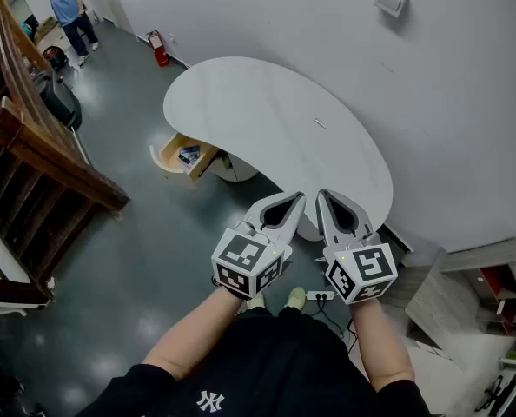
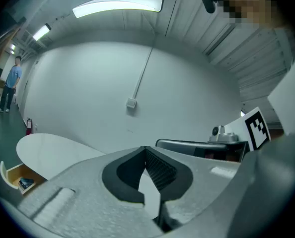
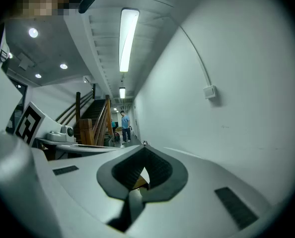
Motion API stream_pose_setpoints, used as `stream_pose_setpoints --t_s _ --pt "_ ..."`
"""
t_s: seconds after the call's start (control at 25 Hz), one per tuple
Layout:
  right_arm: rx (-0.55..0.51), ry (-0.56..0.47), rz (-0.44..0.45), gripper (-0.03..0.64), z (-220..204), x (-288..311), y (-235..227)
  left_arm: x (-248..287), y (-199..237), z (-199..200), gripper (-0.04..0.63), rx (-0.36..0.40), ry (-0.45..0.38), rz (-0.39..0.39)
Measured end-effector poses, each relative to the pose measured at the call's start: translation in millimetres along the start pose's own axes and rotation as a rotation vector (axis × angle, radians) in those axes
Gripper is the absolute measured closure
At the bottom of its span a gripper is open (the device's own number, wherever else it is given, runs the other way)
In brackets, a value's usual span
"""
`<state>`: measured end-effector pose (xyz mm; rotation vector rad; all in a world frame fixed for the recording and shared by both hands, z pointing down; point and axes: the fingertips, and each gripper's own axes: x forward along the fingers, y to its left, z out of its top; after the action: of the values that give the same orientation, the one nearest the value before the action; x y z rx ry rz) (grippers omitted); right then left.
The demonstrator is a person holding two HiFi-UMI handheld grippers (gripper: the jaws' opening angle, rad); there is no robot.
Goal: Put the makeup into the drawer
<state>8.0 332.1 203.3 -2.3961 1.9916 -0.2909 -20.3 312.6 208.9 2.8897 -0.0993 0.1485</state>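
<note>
A white curved table (image 1: 267, 120) stands against the wall. Under its left end a wooden drawer (image 1: 181, 155) is pulled open, with a small blue and white item (image 1: 189, 155) lying inside. A tiny grey object (image 1: 320, 123) rests on the tabletop; what it is cannot be told. My left gripper (image 1: 296, 198) and right gripper (image 1: 321, 195) are held side by side, about level, in front of the table's near end. Both are shut with nothing between the jaws. The left gripper view shows the closed left gripper (image 2: 145, 148), the tabletop (image 2: 48, 150) and the drawer (image 2: 19, 178); the right gripper view shows the closed right gripper (image 3: 144, 148).
A wooden stair railing (image 1: 32, 146) runs along the left. A person in a blue shirt (image 1: 69, 9) stands far back, near a red fire extinguisher (image 1: 159, 49). A power strip (image 1: 320, 295) lies on the floor by my feet. A grey shelf unit (image 1: 471, 289) stands at right.
</note>
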Motion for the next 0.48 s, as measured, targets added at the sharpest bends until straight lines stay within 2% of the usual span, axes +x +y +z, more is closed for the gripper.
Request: stream_pose_setpoints --t_s 0.32,0.48 --pt "0.002 0.004 -0.003 0.604 -4 10 19 -14 17 2 0.586 -0.002 -0.005 -0.001" --pt "0.039 -0.011 0.008 0.603 -3 16 27 -21 28 1 0.586 -0.007 0.002 -0.007"
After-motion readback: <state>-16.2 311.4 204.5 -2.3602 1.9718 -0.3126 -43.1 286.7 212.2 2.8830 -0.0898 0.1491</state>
